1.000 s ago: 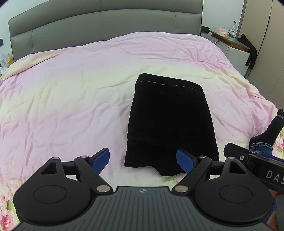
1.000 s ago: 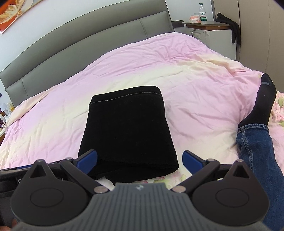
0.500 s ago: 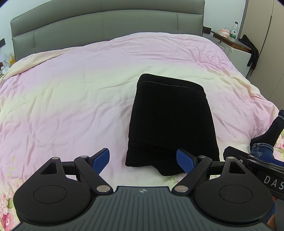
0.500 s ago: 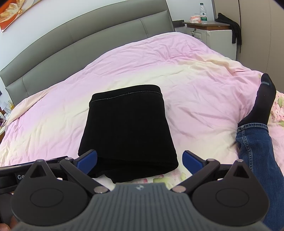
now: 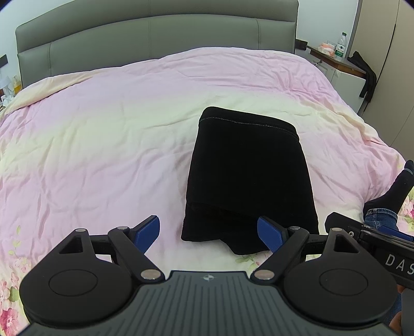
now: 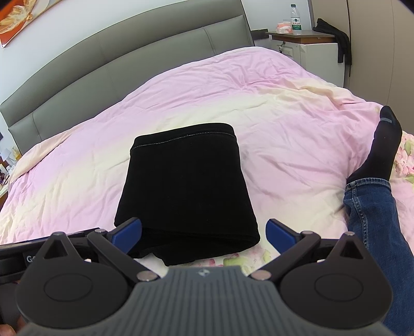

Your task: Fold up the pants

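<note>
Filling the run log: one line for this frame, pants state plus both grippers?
pants: folded, flat on bed | left hand-held gripper: open, empty | right hand-held gripper: open, empty | both short of pants' near edge

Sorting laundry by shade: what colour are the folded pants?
Black; the pants show best in the right wrist view.

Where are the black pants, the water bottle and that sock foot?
black pants (image 5: 248, 175): left wrist view, middle of the folded top layer.
water bottle (image 6: 295, 22): right wrist view, its label.
sock foot (image 6: 380, 152): right wrist view, its sole.
</note>
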